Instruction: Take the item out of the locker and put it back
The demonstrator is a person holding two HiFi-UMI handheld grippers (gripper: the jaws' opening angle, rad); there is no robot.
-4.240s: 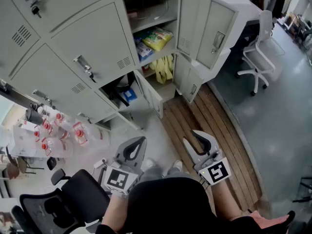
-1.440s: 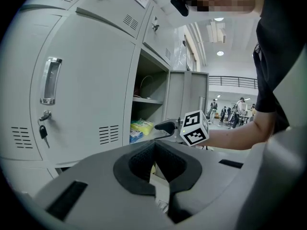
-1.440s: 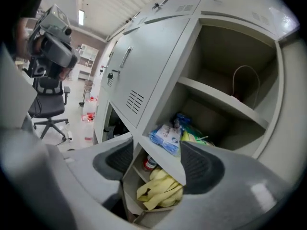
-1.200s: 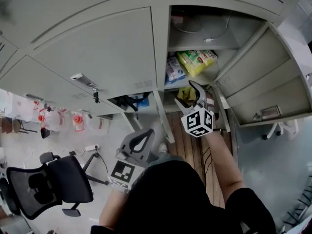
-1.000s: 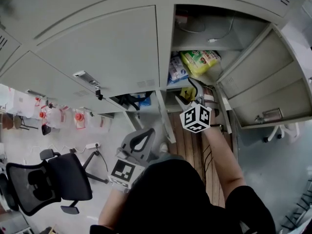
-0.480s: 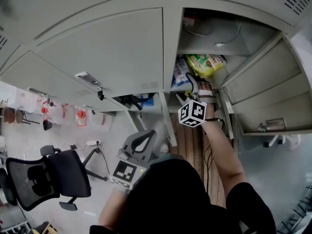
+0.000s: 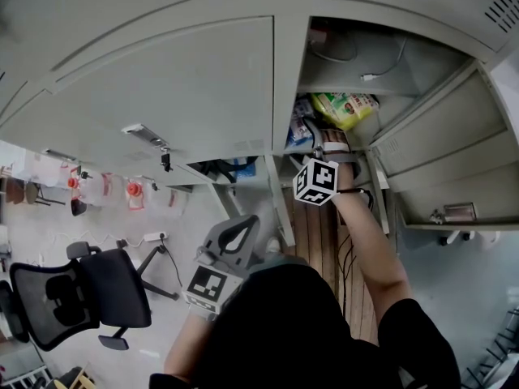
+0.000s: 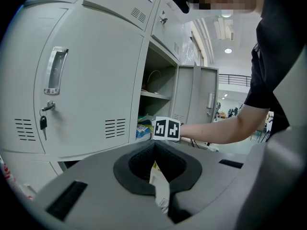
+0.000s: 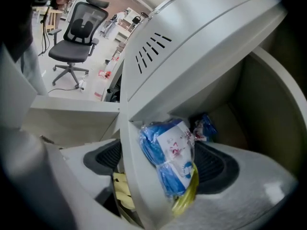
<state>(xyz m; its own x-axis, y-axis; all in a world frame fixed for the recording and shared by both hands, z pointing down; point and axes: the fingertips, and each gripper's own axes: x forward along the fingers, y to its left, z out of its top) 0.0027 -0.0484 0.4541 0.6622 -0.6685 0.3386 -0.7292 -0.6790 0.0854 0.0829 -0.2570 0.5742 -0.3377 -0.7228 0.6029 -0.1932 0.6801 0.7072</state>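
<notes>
The right gripper (image 9: 160, 169) is inside the open grey metal locker (image 7: 357, 63), its jaws opening wide around a blue plastic-wrapped packet (image 9: 169, 150). The left gripper (image 8: 154, 145) is closed and empty.

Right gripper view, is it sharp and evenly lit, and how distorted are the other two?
Right gripper view: blue packet fairly sharp, locker interior behind it dim, corners dark. Head view: fisheye bends the locker doors into arcs. Left gripper view: rounded black corners, glaring ceiling lights.
</notes>
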